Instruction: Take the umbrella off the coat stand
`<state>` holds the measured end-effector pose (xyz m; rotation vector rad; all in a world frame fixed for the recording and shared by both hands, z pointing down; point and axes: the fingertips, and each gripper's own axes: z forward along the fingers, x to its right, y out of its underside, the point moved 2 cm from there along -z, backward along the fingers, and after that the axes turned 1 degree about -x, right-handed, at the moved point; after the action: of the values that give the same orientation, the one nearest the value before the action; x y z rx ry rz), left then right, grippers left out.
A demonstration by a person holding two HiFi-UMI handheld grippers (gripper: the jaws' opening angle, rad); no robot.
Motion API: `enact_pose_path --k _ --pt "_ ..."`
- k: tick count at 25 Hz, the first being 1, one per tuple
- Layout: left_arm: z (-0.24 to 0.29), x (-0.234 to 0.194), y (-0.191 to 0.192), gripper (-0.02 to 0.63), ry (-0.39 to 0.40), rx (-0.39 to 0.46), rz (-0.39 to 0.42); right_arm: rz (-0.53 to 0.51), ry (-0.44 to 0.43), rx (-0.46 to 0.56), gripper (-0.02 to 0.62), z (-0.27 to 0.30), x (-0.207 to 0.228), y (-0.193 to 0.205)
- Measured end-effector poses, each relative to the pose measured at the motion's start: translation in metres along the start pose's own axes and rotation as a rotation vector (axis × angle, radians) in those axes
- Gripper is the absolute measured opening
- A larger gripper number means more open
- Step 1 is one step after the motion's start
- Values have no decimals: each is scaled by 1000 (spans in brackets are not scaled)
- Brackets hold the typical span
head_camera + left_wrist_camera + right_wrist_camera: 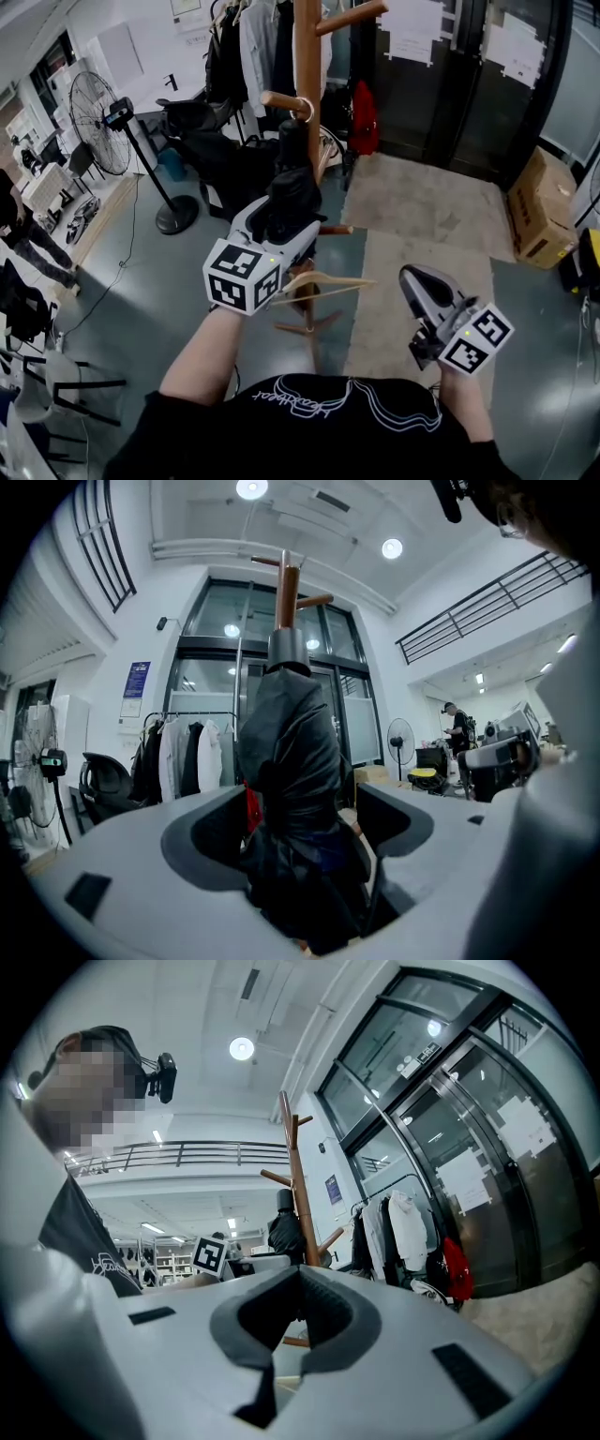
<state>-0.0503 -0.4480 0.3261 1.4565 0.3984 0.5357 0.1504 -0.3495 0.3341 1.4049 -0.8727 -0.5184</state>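
A black folded umbrella (291, 192) hangs against the wooden coat stand (307, 56), its loop hooked over a peg (281, 100) that juts from the left side of the pole. The bundle drops down along the pole towards the stand's lower pegs.

The left gripper (284, 220) is held level at the lower part of the umbrella. In the left gripper view (300, 797) its jaws stand wide apart with the umbrella (295, 780) between them. The dark folds fill most of the gap, and no clamping shows. The pole (286, 592) rises behind the bundle.

The right gripper (417, 279) is held apart to the right, over the beige rug (422, 234). Its jaws are closed together on nothing (300, 1274), and the stand (298, 1176) is visible beyond them.

A bare wooden hanger (323, 281) hangs low on the stand, just beside the left gripper.
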Motion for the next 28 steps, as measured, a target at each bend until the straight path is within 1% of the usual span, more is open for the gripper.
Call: enact_pose_path --k 5,8,9,10,18,28 --pt "12 -4 4 351 3 -4 -17 -8 -12 4 3 5 13 -3" --pt "12 -2 7 345 32 -6 -25 -9 -18 -1 3 7 14 1" --pt "12 -2 7 327 43 -8 -28 -9 -19 -4 3 8 15 2" --pt "13 -3 7 295 51 -10 -29 -9 -19 -5 3 9 16 2" --pt "15 -1 7 264 72 -20 -26 -1 -16 -5 3 13 20 4" --pt "14 -1 8 242 61 -33 -49 -5 -7 -3 3 11 19 5"
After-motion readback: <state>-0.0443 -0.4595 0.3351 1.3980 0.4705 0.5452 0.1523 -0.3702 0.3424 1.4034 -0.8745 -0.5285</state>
